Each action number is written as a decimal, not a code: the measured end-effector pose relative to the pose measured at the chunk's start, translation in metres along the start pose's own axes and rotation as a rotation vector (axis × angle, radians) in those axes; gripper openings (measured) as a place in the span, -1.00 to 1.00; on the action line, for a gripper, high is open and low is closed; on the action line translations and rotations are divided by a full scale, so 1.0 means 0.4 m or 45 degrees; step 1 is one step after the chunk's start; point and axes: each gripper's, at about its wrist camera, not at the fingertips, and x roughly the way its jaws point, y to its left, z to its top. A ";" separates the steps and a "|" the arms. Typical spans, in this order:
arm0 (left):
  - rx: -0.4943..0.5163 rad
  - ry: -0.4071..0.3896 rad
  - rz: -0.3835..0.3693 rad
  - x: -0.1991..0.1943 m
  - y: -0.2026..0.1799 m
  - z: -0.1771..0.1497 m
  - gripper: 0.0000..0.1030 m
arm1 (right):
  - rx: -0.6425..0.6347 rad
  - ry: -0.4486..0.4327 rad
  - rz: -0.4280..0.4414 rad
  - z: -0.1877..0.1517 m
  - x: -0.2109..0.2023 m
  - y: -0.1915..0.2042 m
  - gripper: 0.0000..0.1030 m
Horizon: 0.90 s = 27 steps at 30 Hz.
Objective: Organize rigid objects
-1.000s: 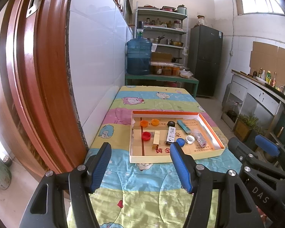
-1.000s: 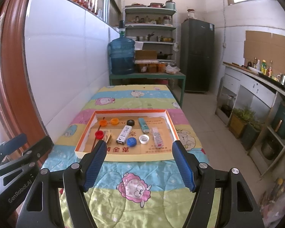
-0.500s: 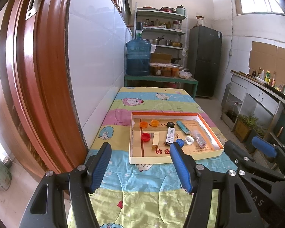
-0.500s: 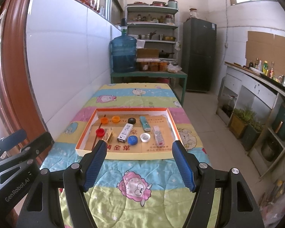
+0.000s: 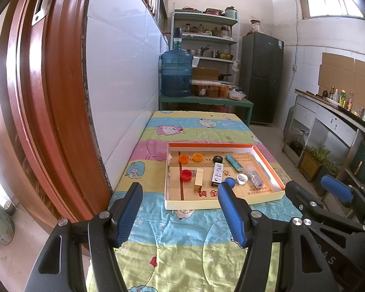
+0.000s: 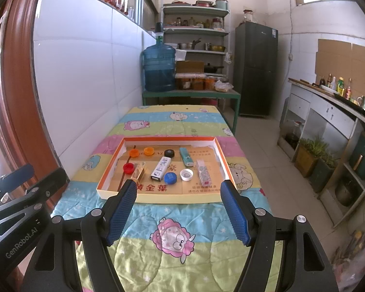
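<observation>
Caps and small packs lie together inside one shallow cardboard tray (image 6: pixel 163 198) with an orange rim, set on a table under a striped cartoon blanket (image 6: pixel 172 238).

Counted in the right wrist view: two orange caps (image 6: pixel 134 152) at the far left, one red cap (image 6: pixel 128 168), one black cap (image 6: pixel 169 152), one blue cap (image 6: pixel 170 177), one white cap (image 6: pixel 186 174). There are also one white box (image 6: pixel 160 168), one teal pack (image 6: pixel 186 159), one clear packet (image 6: pixel 203 171) and one tan box (image 6: pixel 139 173) just beside the red cap.

The blanket's near half is bare, and the table's right edge meets open floor.

The left gripper (image 5: pixel 180 194) and right gripper (image 6: pixel 178 191) both hover short of the tray, jaws spread wide, holding nothing. In the left wrist view one fingertip covers most of the blue cap. Print on the packs is too small to read.
</observation>
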 end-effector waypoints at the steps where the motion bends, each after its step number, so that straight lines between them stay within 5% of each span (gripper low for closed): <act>1: 0.000 0.000 0.002 0.001 0.001 0.001 0.25 | 0.001 0.000 0.001 0.000 0.000 0.000 0.42; 27: 0.006 0.006 -0.003 -0.001 -0.009 -0.005 0.25 | 0.000 0.009 0.006 -0.012 0.008 0.003 0.42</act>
